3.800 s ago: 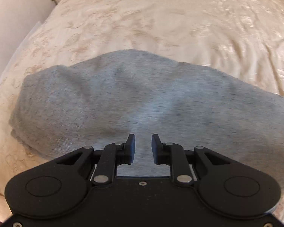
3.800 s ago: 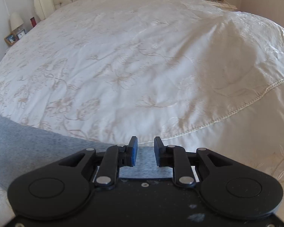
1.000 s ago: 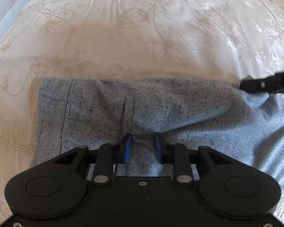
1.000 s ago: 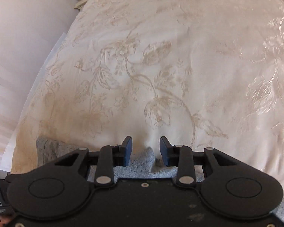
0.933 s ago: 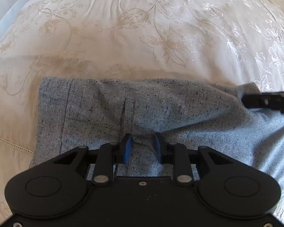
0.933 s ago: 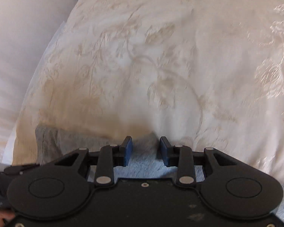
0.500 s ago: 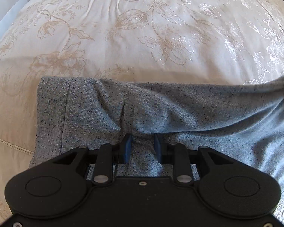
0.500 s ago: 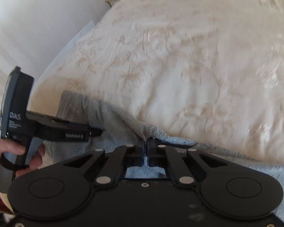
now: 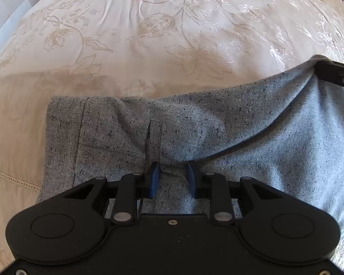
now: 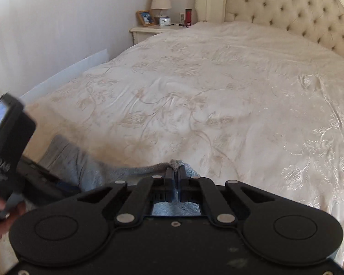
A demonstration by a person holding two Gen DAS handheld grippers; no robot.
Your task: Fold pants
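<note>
Grey speckled pants point(image 9: 217, 137) lie on the cream bedspread, waistband with a belt loop point(image 9: 154, 135) toward the left. My left gripper point(image 9: 173, 177) is open, its fingers resting on the cloth near the belt loop. My right gripper point(image 10: 177, 171) is shut on an edge of the pants point(image 10: 172, 163) and holds it lifted above the bed. In the left wrist view the right gripper point(image 9: 334, 74) shows at the far right with the cloth pulled up to it. In the right wrist view the left gripper's body point(image 10: 9, 151) shows at the left.
The embroidered cream bedspread point(image 10: 217, 91) stretches ahead to a tufted headboard point(image 10: 286, 13). A nightstand point(image 10: 153, 31) with a lamp, picture frame and clock stands at the back left beside a white wall. The bed's left edge runs close to the pants.
My right gripper has shut on the pants edge and lifted it, swinging to face the headboard. The cloth on the right has risen. The left gripper stays open on the waistband.
</note>
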